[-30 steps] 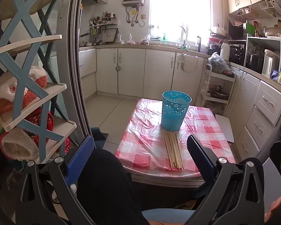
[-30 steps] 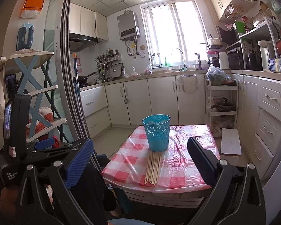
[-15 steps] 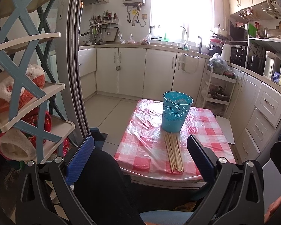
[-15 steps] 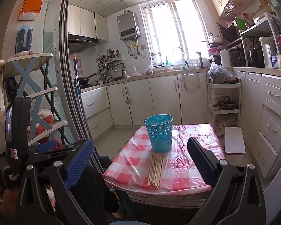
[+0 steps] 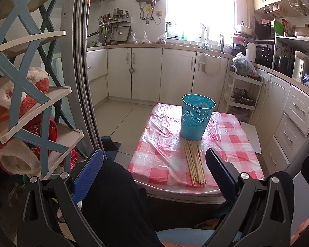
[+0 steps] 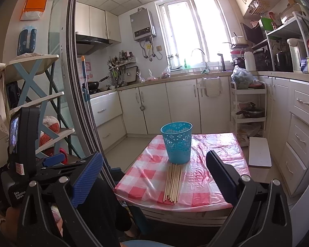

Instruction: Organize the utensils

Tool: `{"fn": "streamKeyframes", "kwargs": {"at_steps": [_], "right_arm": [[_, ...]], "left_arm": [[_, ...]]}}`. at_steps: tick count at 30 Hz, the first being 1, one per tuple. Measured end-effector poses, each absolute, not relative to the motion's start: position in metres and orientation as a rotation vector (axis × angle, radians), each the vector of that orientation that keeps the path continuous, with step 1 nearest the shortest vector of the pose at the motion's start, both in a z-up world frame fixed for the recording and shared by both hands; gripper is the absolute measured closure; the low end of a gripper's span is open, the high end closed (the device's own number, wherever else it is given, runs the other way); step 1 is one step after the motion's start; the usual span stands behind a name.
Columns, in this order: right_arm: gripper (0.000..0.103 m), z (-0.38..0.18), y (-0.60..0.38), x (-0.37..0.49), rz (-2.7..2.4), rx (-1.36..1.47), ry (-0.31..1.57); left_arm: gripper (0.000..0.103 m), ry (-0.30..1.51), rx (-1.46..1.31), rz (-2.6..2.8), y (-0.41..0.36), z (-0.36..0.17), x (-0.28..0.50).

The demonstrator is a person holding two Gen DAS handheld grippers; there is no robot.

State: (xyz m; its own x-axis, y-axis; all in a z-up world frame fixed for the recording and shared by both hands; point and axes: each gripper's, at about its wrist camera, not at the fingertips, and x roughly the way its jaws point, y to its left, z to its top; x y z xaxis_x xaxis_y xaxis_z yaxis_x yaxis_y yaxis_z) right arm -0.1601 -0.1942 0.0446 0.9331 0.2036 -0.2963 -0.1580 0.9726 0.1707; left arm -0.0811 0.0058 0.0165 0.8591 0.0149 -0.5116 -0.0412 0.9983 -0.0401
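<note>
Chopsticks [image 5: 194, 161] lie ahead of my left tool [image 5: 154, 170], long axis pointing straight away toward the blue bin [image 5: 197, 116]. Both tools wide open, empty; right tool [image 6: 154, 175] similarly far.

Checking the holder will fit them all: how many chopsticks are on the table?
About 10, hard to separate: all lie in one bundle on the checked table, just before the blue holder. Some may overlap.

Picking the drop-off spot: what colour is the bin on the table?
Teal bin with a punched flower pattern, clearest in the left wrist view.
</note>
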Motion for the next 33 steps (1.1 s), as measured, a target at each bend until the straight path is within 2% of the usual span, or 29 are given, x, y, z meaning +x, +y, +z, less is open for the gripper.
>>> {"fn": "streamKeyframes", "kwargs": {"at_steps": [12,20,21,22,23,25,28,33], "right_arm": [[0.007,0.030,-0.199,-0.136,0.186,0.168,0.400],[0.007,-0.040,-0.216,-0.035,0.114,0.161,0.636],[0.010,-0.055,-0.216,-0.018,0.111,0.151,0.677],[0.023,-0.067,-0.217,-0.003,0.116,0.143,0.702],[0.029,-0.079,-0.217,0.012,0.124,0.137,0.732],[0.050,-0.102,-0.215,0.042,0.133,0.134,0.799],[0.065,-0.131,-0.214,0.085,0.153,0.187,0.884],[0.078,-0.154,-0.209,0.129,0.157,0.190,0.923]], "left_arm": [[0.007,0.598,-0.011,-0.003,0.000,-0.001,-0.052],[0.007,0.743,-0.030,-0.030,0.000,-0.052,0.019],[0.007,0.756,-0.029,-0.031,-0.001,-0.057,0.026],[0.007,0.765,-0.026,-0.032,-0.002,-0.062,0.033],[0.007,0.772,-0.020,-0.031,-0.004,-0.067,0.042],[0.007,0.787,-0.018,-0.027,-0.005,-0.075,0.055],[0.007,0.821,-0.025,-0.020,-0.007,-0.088,0.079],[0.007,0.873,-0.031,-0.014,-0.011,-0.108,0.115]]}}
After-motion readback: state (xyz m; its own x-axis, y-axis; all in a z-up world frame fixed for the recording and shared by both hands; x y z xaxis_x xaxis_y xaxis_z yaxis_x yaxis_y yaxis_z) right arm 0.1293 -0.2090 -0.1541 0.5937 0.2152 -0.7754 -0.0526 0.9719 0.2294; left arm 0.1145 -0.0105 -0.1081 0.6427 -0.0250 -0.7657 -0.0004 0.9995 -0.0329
